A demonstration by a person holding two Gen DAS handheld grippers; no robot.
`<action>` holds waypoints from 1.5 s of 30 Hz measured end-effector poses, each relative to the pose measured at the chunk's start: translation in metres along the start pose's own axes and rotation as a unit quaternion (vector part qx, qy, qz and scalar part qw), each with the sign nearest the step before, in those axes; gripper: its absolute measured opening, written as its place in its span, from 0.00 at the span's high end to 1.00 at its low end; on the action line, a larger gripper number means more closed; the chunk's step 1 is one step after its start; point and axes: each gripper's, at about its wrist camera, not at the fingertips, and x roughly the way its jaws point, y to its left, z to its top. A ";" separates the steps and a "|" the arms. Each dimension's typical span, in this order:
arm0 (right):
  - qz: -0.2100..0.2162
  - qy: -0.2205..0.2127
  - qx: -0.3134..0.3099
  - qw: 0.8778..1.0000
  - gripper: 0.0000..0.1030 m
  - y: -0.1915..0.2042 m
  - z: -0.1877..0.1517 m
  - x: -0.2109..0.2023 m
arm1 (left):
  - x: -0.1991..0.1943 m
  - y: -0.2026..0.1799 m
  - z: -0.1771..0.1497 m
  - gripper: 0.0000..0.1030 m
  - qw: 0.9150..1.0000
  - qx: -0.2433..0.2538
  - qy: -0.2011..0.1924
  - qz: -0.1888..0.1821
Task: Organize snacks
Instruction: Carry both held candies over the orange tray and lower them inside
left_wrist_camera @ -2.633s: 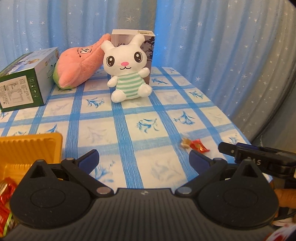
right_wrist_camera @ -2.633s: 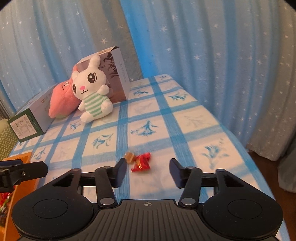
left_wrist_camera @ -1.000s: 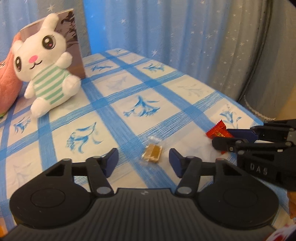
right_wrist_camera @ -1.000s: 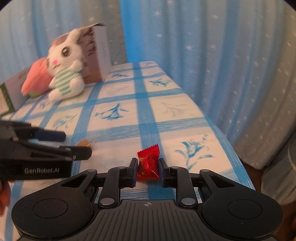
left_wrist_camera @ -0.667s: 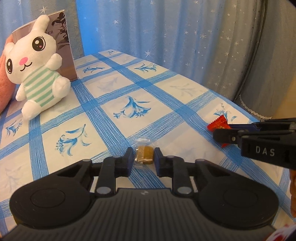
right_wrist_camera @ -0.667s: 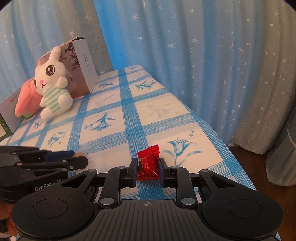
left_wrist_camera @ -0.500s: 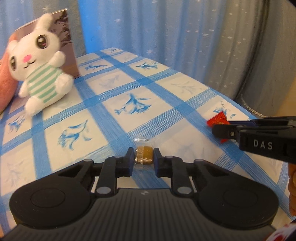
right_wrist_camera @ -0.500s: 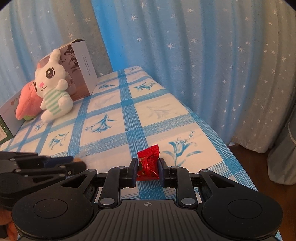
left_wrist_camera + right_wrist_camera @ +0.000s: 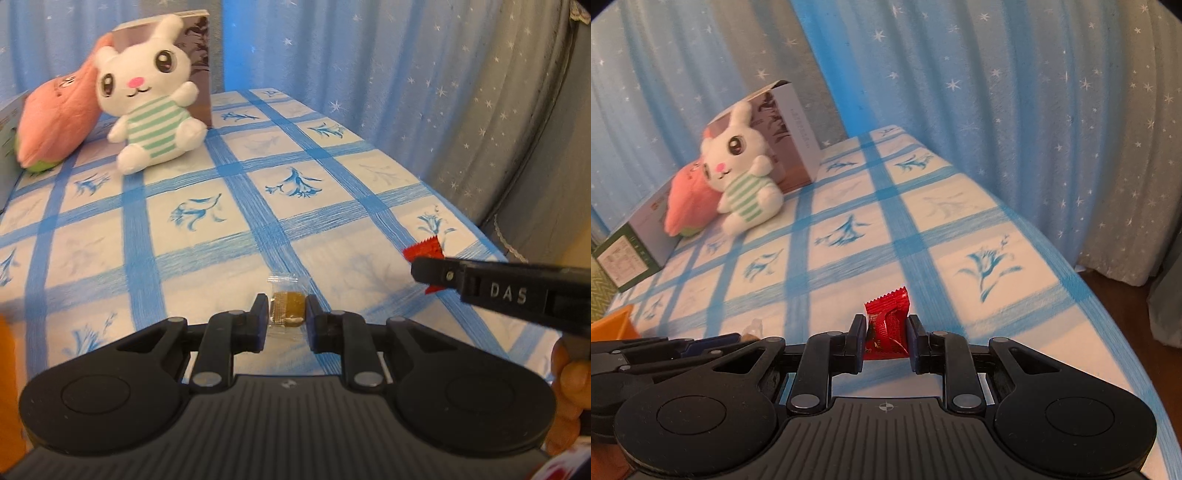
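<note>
Left gripper (image 9: 287, 317): pinching brown candy (image 9: 289, 312) above tablecloth (image 9: 236, 221).
Right gripper (image 9: 887, 338): pinching red candy (image 9: 887, 325), also lifted.
Risk: slick wrappers, small hold; either may slip out in transit to orange tray (image 9: 613, 325).

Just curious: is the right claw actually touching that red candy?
Touching. The right wrist view shows the right claw with both fingers pressed against the red candy.

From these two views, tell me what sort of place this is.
Probably a room in a home, perhaps a bedroom or play corner. A table with a blue checked floral cloth stands against star-print curtains, and a plush rabbit and a pink plush toy sit at its far end beside cardboard boxes.
</note>
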 end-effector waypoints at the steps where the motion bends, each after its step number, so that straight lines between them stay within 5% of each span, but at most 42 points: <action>1: 0.001 0.001 -0.001 1.000 0.78 0.003 -0.003 -0.005 | -0.006 0.001 -0.002 0.82 1.000 -0.003 -0.001 0.002; 29: 0.042 0.017 -0.071 0.996 0.78 0.117 -0.111 -0.168 | -0.229 0.032 -0.107 0.82 0.994 -0.092 -0.042 0.048; 45: 0.092 0.018 -0.143 0.985 0.78 0.189 -0.134 -0.197 | -0.301 0.074 -0.143 0.82 0.985 -0.129 -0.059 0.096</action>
